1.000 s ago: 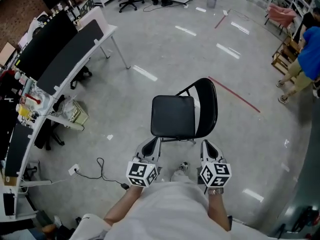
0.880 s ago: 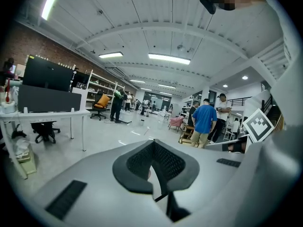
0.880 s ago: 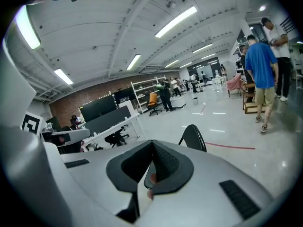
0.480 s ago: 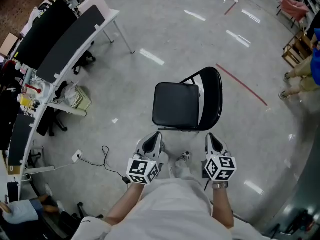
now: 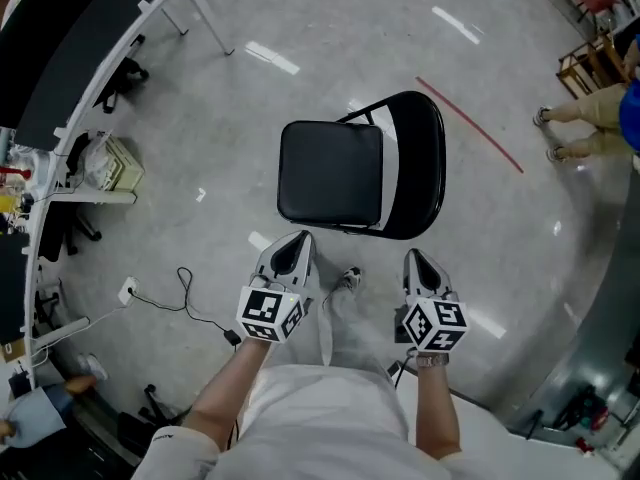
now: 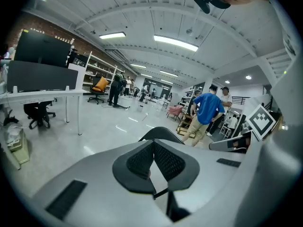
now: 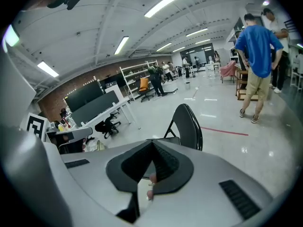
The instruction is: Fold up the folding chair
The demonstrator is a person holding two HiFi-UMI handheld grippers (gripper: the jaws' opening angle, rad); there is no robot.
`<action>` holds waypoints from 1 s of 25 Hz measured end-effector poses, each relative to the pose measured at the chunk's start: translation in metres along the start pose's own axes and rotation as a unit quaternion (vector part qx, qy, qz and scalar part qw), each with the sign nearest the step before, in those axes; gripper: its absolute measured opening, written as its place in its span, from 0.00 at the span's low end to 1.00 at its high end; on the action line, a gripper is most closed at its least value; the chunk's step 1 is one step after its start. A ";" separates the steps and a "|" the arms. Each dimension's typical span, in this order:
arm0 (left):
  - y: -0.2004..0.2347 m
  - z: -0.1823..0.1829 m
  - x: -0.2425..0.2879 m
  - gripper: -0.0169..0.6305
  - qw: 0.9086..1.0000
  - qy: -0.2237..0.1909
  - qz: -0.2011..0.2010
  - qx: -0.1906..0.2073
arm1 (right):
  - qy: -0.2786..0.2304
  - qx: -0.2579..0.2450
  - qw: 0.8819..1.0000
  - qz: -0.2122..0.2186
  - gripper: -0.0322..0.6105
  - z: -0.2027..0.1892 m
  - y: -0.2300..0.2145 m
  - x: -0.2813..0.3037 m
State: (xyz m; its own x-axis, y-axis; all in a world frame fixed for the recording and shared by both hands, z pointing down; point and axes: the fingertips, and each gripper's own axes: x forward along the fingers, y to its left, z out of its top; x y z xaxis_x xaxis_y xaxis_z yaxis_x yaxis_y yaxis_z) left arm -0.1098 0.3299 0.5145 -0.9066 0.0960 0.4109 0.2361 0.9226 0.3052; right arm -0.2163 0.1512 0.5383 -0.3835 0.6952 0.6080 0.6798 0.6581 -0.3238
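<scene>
A black folding chair [image 5: 352, 168] stands unfolded on the grey floor, its seat toward the left and its rounded backrest toward the right in the head view. My left gripper [image 5: 295, 240] hangs just short of the seat's near edge, jaws shut and empty. My right gripper [image 5: 415, 258] hovers near the backrest's lower rim, also shut with nothing held. In the right gripper view the chair [image 7: 185, 123] rises just past the closed right gripper [image 7: 152, 144]. The left gripper view shows only the backrest top [image 6: 160, 133] above the shut left gripper [image 6: 154, 144].
A long desk with dark monitors [image 5: 85, 43] runs along the left, with cables and a plug [image 5: 150, 290] on the floor beside it. A red tape line [image 5: 470, 123] crosses the floor past the chair. A person in blue [image 7: 258, 63] stands at the right by wooden racks.
Both grippers have sunk lower and edged toward the chair. The head view has tilted down, so the chair now sits higher in the picture.
</scene>
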 end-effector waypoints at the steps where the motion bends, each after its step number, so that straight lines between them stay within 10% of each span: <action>1: 0.002 0.000 0.011 0.05 1.000 -0.002 -0.004 -0.002 | 0.001 -0.004 1.000 -0.006 0.06 0.001 -0.007 0.008; 21: 0.031 -0.095 0.147 0.05 0.999 0.024 -0.034 -0.027 | -0.060 -0.059 0.992 -0.098 0.06 0.031 -0.143 0.124; 25: 0.039 -0.113 0.170 0.05 0.998 0.027 -0.045 -0.018 | -0.040 -0.066 0.993 -0.088 0.25 0.033 -0.158 0.154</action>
State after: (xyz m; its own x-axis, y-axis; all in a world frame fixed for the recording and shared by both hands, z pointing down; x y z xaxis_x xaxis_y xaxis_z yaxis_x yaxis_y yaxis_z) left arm -0.2157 0.3400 0.6933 -0.9047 -0.0068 0.4259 0.1689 0.9122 0.3733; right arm -0.4029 0.1639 0.6592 -0.5484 0.5979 0.5846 0.6726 0.7308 -0.1165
